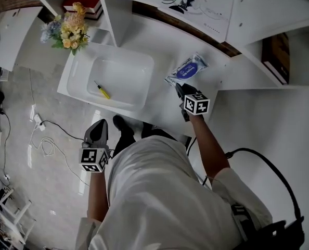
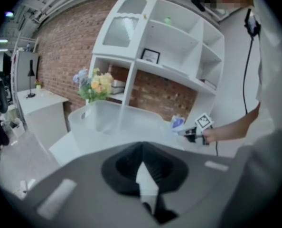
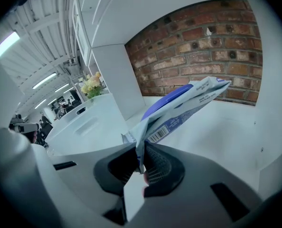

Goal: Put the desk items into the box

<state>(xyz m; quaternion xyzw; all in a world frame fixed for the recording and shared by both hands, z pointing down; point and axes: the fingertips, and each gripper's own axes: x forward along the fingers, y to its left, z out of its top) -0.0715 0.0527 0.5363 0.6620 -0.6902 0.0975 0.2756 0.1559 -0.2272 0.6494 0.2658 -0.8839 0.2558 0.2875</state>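
Note:
A blue and white wipes packet (image 1: 188, 69) hangs above the white desk, pinched by one edge in my right gripper (image 1: 180, 90). In the right gripper view the packet (image 3: 179, 110) sticks up and away from the jaws, and the right gripper (image 3: 140, 163) is shut on its lower corner. The white box (image 1: 76, 69) stands to the left on the desk with a yellow screwdriver (image 1: 102, 90) lying in it. My left gripper (image 1: 96, 129) hovers low over the floor, in front of the box, jaws together and empty. The left gripper view shows the box (image 2: 103, 122) ahead and the packet (image 2: 177, 123) to its right.
A bunch of flowers (image 1: 68, 30) stands behind the box at its left corner. White shelving (image 1: 248, 14) surrounds the desk, with books (image 1: 277, 48) at the right and a printed sheet (image 1: 196, 4) on top. Cables (image 1: 45, 139) lie on the floor at the left.

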